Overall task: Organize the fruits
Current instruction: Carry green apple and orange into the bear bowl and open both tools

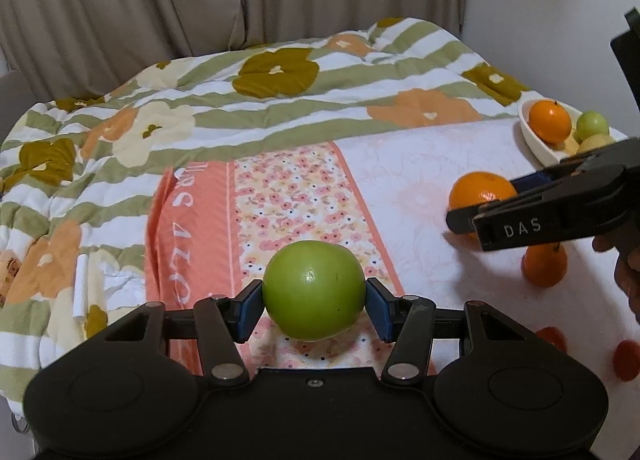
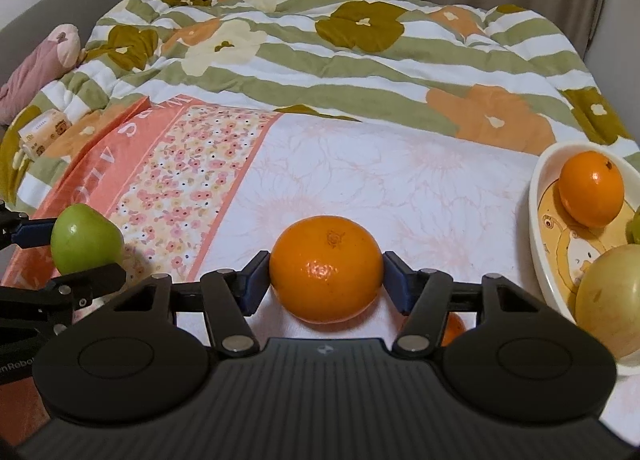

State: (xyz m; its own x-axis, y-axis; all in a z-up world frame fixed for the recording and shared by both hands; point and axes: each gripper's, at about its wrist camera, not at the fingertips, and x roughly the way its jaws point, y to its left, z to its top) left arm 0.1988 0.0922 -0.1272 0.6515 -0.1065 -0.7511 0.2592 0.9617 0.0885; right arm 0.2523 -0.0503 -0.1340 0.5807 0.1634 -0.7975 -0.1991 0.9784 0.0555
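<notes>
Left tool clamps one green apple, right tool clamps one orange; bowl holds three fruits.

The bed is covered by a pink floral sheet and, behind it, a striped flowered quilt. A white oval bowl and a loose orange rest on the sheet; a tissue pack lies on the quilt's left edge.
</notes>
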